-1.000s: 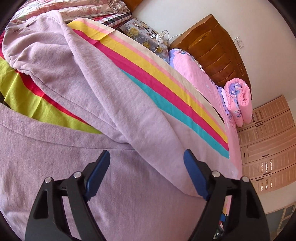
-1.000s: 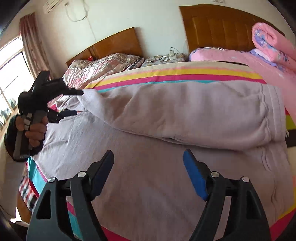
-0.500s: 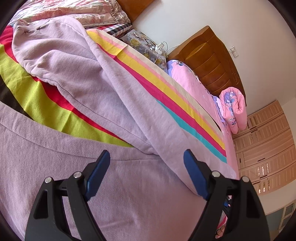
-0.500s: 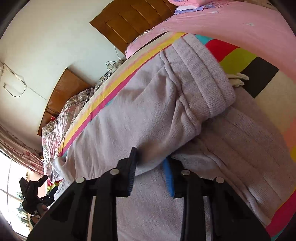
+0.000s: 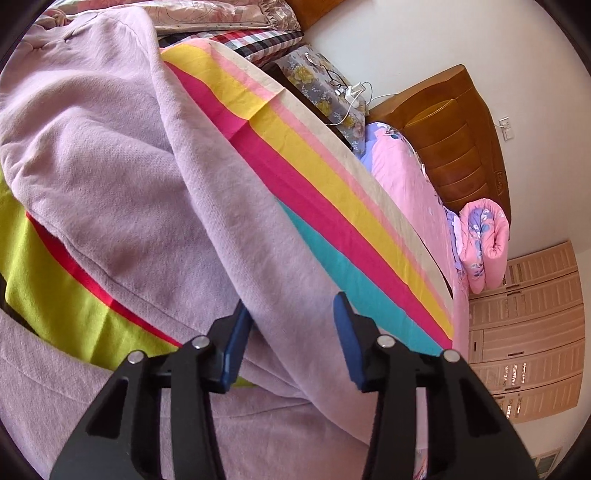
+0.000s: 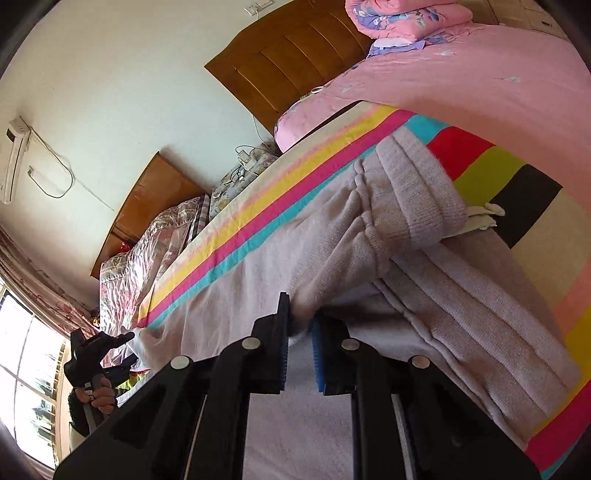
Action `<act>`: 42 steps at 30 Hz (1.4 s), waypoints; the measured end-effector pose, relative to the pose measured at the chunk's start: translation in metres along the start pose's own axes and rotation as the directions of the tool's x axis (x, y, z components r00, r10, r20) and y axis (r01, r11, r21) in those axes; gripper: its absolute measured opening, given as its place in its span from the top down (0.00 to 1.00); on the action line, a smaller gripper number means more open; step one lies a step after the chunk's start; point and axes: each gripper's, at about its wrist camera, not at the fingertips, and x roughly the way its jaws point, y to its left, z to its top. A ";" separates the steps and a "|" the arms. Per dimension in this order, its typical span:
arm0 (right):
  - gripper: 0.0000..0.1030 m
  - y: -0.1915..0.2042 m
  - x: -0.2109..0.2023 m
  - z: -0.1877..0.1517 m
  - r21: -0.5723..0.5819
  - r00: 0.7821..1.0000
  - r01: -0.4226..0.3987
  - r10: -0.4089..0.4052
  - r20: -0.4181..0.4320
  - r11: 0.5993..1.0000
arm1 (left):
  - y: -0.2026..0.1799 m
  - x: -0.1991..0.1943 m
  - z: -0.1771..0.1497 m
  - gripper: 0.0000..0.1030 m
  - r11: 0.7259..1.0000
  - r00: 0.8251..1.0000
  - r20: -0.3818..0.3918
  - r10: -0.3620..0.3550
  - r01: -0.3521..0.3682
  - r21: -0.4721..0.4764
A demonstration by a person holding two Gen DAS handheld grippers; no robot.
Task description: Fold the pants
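- Right wrist view: the bed (image 6: pixel 461 85) fills the scene, with a striped sheet (image 6: pixel 258 218) over its near half and a pink quilt (image 6: pixel 406 11) rolled at the far right.
- Pants (image 6: pixel 280 258), lilac, lie spread across the sheet; the ribbed waistband (image 6: pixel 417 192) sits at the right, one leg running far left.
- Left hand-held gripper (image 5: pixel 291 332): a second ago its jaws stood wide over flat cloth; now they are closing with a raised fold of the leg between them, pads not plainly pressing yet.
- Right hand-held gripper (image 6: pixel 299 354): earlier wide apart, now rolled over and nearly together, clamped on a bunched edge of the pants just below the waistband.
- Both ends look almost secured, so lifting one half over the other seems the likely next step.
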 end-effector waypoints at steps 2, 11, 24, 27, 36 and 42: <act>0.87 -0.002 0.000 -0.001 0.000 1.000 -0.001 0.001 -0.005 1.000 | 0.001 0.006 0.004 0.94 1.000 1.000 0.010 -0.005 0.005 0.009; 0.87 0.018 -0.021 0.047 -0.077 0.996 -0.085 0.083 -0.026 0.993 | -0.051 -0.133 -0.052 0.95 0.969 0.973 0.209 -0.096 0.044 0.242; 0.86 -0.084 -0.069 -0.072 0.015 0.991 -0.040 0.041 -0.127 0.999 | 0.063 -0.115 -0.210 0.94 0.962 0.994 0.111 0.011 -0.041 0.270; 0.83 -0.082 -0.069 -0.073 0.014 0.993 -0.028 0.029 -0.118 1.000 | 0.062 -0.117 -0.203 0.72 0.965 0.993 0.114 -0.010 -0.020 0.262; 0.82 -0.073 -0.069 -0.079 -0.026 0.994 0.003 -0.006 -0.112 1.000 | 0.050 -0.112 -0.199 0.95 0.937 0.993 0.107 0.043 -0.077 0.340; 0.89 -0.053 -0.097 -0.080 -0.080 0.994 -0.063 0.056 -0.089 0.995 | 0.045 -0.173 -0.206 0.95 0.925 0.977 0.215 0.008 -0.089 0.371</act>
